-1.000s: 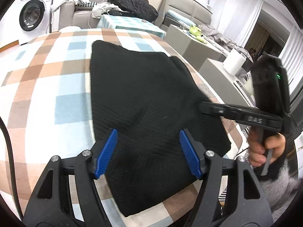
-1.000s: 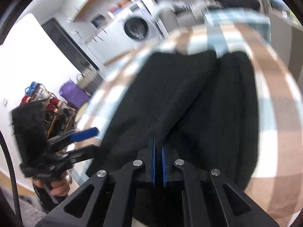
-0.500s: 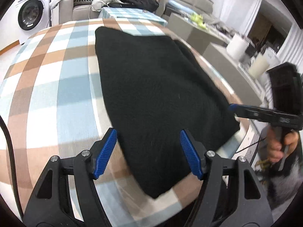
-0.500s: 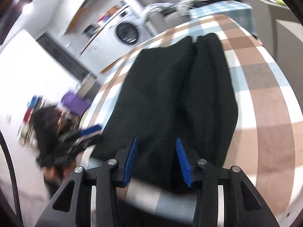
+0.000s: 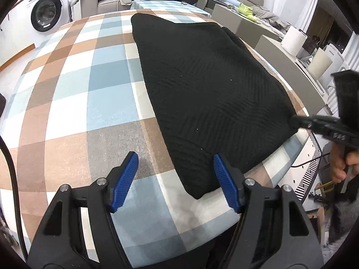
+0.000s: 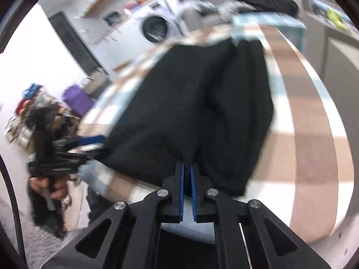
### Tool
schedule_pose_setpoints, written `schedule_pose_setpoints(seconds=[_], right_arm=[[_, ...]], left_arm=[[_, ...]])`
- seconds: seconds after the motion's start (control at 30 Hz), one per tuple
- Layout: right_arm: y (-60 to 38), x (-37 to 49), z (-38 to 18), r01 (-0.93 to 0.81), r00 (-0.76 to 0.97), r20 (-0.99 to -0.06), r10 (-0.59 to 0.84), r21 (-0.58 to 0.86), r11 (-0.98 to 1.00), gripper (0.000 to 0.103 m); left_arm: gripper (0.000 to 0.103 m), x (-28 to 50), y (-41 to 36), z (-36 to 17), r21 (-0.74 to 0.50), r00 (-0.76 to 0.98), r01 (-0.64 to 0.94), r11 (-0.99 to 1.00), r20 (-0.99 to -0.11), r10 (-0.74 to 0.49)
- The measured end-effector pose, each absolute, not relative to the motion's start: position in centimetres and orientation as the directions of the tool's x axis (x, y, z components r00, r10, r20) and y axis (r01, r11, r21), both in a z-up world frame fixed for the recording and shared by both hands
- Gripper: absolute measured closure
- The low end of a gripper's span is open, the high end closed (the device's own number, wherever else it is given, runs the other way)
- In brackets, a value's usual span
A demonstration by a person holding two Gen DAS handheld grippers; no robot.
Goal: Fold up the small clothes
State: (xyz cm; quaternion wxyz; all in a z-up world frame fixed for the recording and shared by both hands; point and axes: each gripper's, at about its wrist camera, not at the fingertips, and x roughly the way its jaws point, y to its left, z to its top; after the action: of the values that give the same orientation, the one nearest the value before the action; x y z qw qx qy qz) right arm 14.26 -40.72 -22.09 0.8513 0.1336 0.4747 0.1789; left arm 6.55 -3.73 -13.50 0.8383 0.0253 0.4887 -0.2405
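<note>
The garment [image 5: 208,89] lies on the bench [image 5: 89,85] toward its right edge, its near corners at the near right corner. A washer [image 5: 46,13] stands behind the bench's far left corner.

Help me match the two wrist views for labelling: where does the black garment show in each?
Left wrist: black garment runs from upper centre to lower right on the checked tablecloth.
Right wrist: black garment fills the centre, its near edge between the jaws.
Shared landmark: washing machine.

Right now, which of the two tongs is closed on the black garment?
The right tongs: their blue pads pinch the black garment at its near edge. The left tongs hang wide open above the checked tablecloth, gripping nothing.
</note>
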Motion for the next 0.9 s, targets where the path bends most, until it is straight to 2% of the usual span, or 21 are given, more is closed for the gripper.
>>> schedule_pose_setpoints(seconds=[0.1, 0.17, 0.23, 0.37, 0.4, 0.43, 0.47, 0.6, 0.7, 0.73, 0.9], right_arm=[[-40.6, 13.8, -21.7, -0.166, 0.485, -0.765, 0.424, 0.396, 0.903, 0.095], [-40.7, 13.5, -20.9, -0.171, 0.508, -0.749, 0.425, 0.397, 0.902, 0.083], [-40.9, 13.4, -20.7, -0.165, 0.530, -0.727, 0.436, 0.416, 0.894, 0.076], [-40.6, 14.0, -21.3, -0.138, 0.557, -0.712, 0.429, 0.430, 0.892, 0.076], [-40.6, 14.0, -21.7, -0.136, 0.563, -0.705, 0.431, 0.436, 0.890, 0.080], [-40.6, 14.0, -21.9, -0.131, 0.567, -0.706, 0.424, 0.431, 0.893, 0.089], [-40.8, 13.9, -22.2, -0.116, 0.562, -0.720, 0.407, 0.418, 0.901, 0.094], [-41.1, 13.9, -21.3, -0.106, 0.557, -0.726, 0.403, 0.420, 0.901, 0.093], [-41.5, 15.6, -19.8, -0.108, 0.579, -0.712, 0.397, 0.416, 0.903, 0.073], [-41.7, 16.5, -19.4, -0.097, 0.587, -0.707, 0.396, 0.424, 0.901, 0.062], [-42.3, 22.2, -19.3, -0.054, 0.581, -0.704, 0.408, 0.467, 0.883, 0.059]], left_arm=[[0.036, 6.3, -3.3, -13.0, -0.195, 0.417, 0.423, 0.885, -0.825, -0.381], [0.036, 6.4, -3.1, -12.5, -0.219, 0.422, 0.420, 0.881, -0.812, -0.403], [0.036, 6.5, -2.9, -12.0, -0.250, 0.434, 0.414, 0.875, -0.791, -0.432], [0.036, 7.1, -3.2, -11.3, -0.295, 0.458, 0.401, 0.867, -0.755, -0.469], [0.036, 7.3, -3.3, -11.3, -0.300, 0.460, 0.398, 0.867, -0.752, -0.472], [0.036, 7.5, -3.5, -11.3, -0.301, 0.463, 0.391, 0.870, -0.753, -0.469], [0.036, 7.6, -3.6, -11.4, -0.298, 0.467, 0.389, 0.872, -0.752, -0.465], [0.036, 8.1, -3.9, -11.4, -0.310, 0.471, 0.400, 0.862, -0.737, -0.484], [0.036, 8.8, -4.3, -11.2, -0.317, 0.481, 0.404, 0.858, -0.724, -0.495], [0.036, 9.3, -4.4, -11.2, -0.319, 0.487, 0.396, 0.861, -0.723, -0.491], [0.036, 10.6, -4.7, -11.7, -0.338, 0.481, 0.380, 0.861, -0.723, -0.496]])
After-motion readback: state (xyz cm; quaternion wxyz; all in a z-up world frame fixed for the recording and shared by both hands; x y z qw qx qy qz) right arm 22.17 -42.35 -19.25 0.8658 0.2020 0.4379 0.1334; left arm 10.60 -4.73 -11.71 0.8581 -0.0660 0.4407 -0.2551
